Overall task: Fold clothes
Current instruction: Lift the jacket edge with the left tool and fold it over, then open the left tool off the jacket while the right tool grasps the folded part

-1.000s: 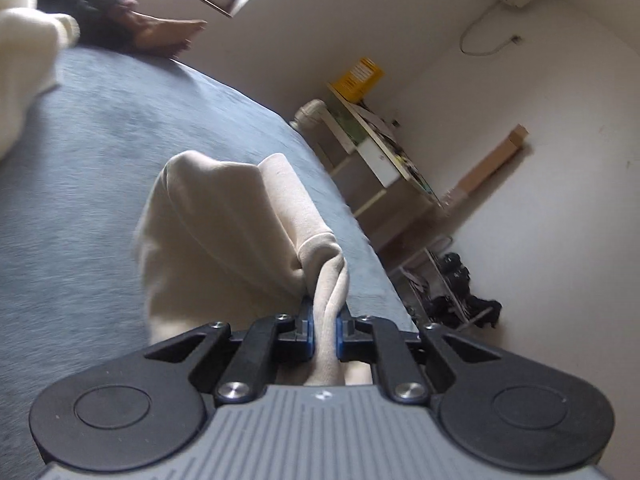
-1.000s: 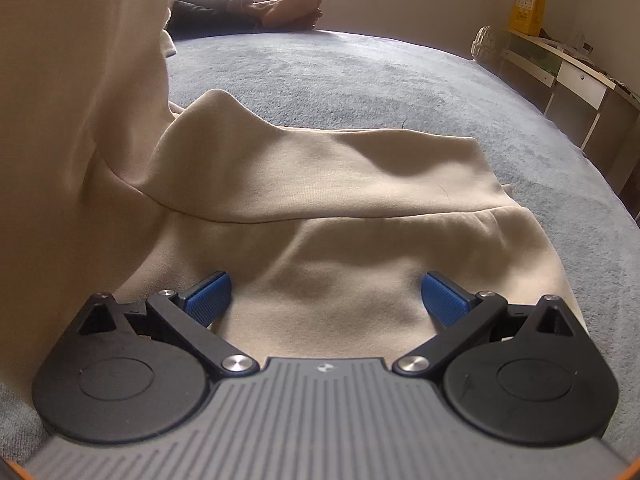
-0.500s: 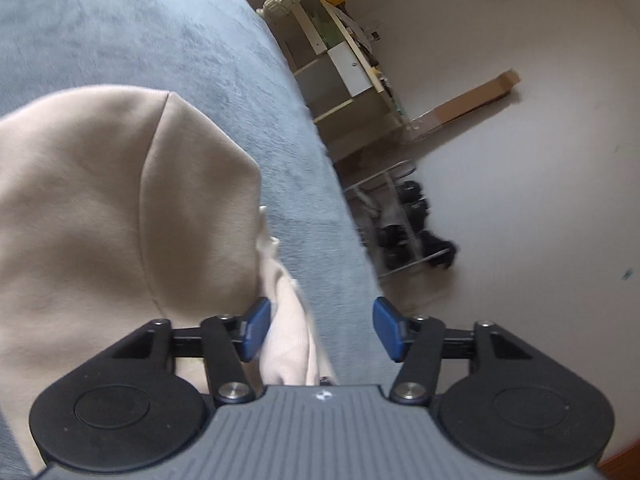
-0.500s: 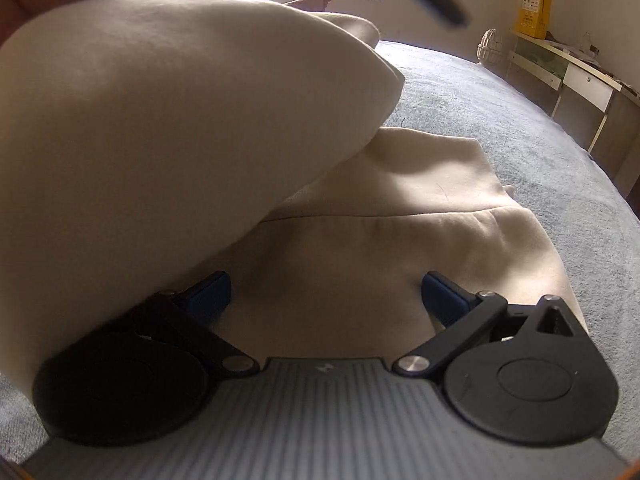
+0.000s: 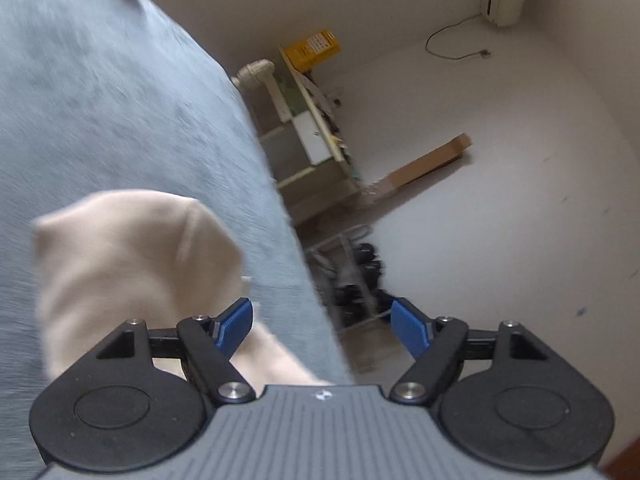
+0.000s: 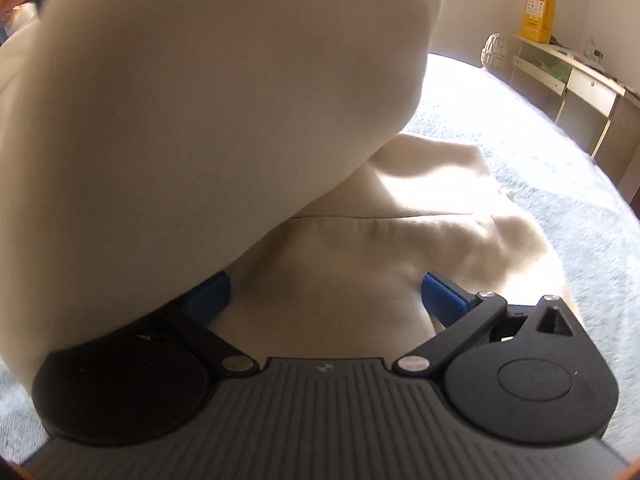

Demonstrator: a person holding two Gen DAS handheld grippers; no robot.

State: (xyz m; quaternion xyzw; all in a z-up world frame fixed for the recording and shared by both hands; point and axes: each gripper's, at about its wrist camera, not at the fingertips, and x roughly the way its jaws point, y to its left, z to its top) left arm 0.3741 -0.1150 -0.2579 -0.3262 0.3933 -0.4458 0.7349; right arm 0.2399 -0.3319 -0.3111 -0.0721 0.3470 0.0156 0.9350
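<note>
left hand-held gripper [image 5: 321, 325]: jaws opening, nothing gripped, cloth's edge just under left pad | right hand-held gripper [image 6: 324, 296]: jaws wide, empty, over cloth | cloth [image 6: 360, 264]: cream, on grey bed [image 5: 100, 120], a fold draped over right gripper's left side | desk [image 6: 572, 80]: beyond bed

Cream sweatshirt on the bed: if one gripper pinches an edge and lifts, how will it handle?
Likely floppy: the cream sweatshirt drapes in soft folds. Probably thickish fleece, since its fold stays rounded. It may drag on the fuzzy grey bedcover.
</note>
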